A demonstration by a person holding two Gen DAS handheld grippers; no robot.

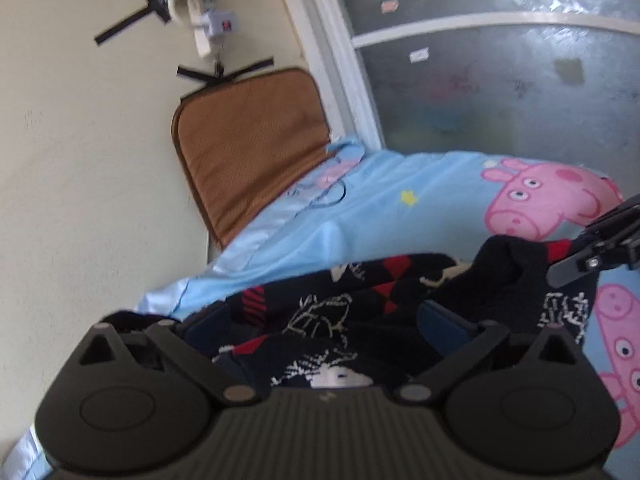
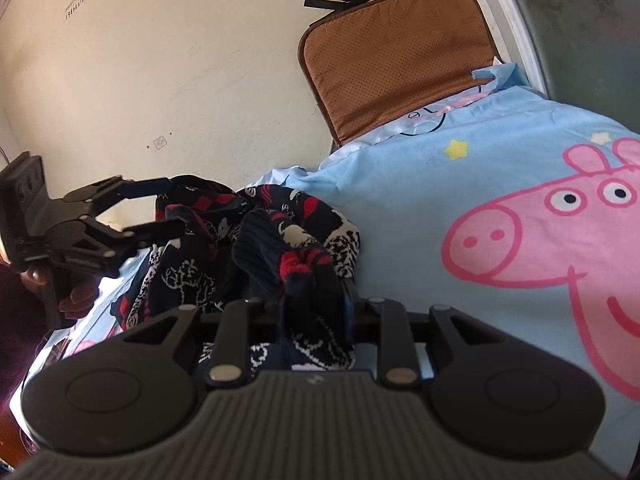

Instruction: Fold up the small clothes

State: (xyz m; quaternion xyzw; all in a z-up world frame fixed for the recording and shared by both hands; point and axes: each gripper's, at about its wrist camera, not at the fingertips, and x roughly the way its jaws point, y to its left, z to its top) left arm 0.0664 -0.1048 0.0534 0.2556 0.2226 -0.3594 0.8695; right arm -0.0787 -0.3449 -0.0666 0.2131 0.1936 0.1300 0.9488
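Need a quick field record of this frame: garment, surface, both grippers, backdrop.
garment: dark patterned knit, bunched, not yet folded
surface: blue cartoon-pig sheet
left gripper: fingers spread wide beside the knit's far edge, pressing on nothing
right gripper: shut on a fold of the knit, cloth pinched between the fingers
backdrop: brown cushion against the cream wall; power strip taped up

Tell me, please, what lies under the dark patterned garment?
The dark patterned garment lies on a light blue cartoon-pig sheet, which shows all around it. What the sheet covers is hidden.
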